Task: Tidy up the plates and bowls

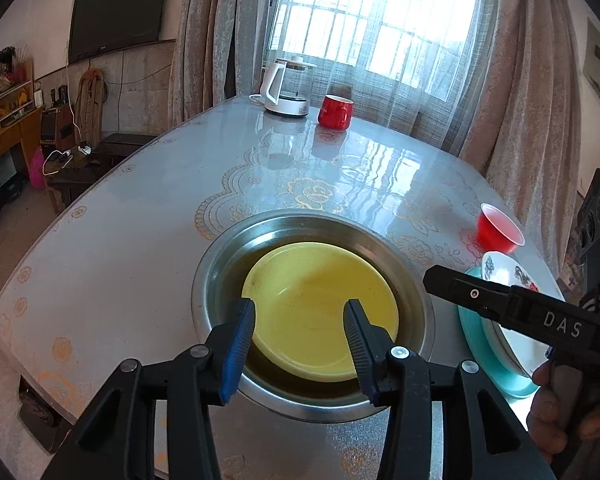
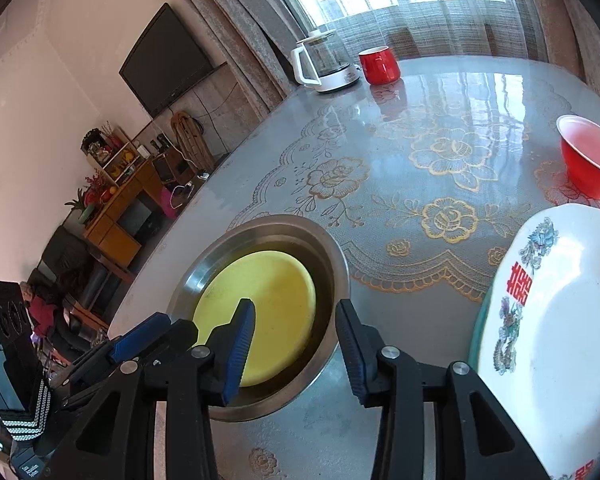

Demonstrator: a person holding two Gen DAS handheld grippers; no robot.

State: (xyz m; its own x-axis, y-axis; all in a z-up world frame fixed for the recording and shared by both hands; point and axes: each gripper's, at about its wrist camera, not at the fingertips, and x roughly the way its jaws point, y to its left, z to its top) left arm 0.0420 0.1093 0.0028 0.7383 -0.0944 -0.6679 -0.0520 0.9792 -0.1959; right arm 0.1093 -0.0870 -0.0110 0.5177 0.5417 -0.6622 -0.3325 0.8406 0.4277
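A yellow plate (image 1: 320,308) lies inside a steel basin (image 1: 212,280) on the table; both also show in the right wrist view, the plate (image 2: 272,304) and the basin (image 2: 332,256). My left gripper (image 1: 300,312) is open and empty, just above the plate's near side. A white patterned plate (image 2: 556,332) rests on a teal plate (image 1: 488,356) to the right. My right gripper (image 2: 296,314) is open and empty, over the basin's right rim; it shows in the left wrist view (image 1: 500,304) above the white plate. A red bowl (image 2: 588,160) stands behind.
A white kettle (image 1: 286,88) and a red cup (image 1: 335,112) stand at the table's far edge by the curtained window. The table (image 1: 140,220) has a lace cloth under glass. A TV and shelves stand to the left.
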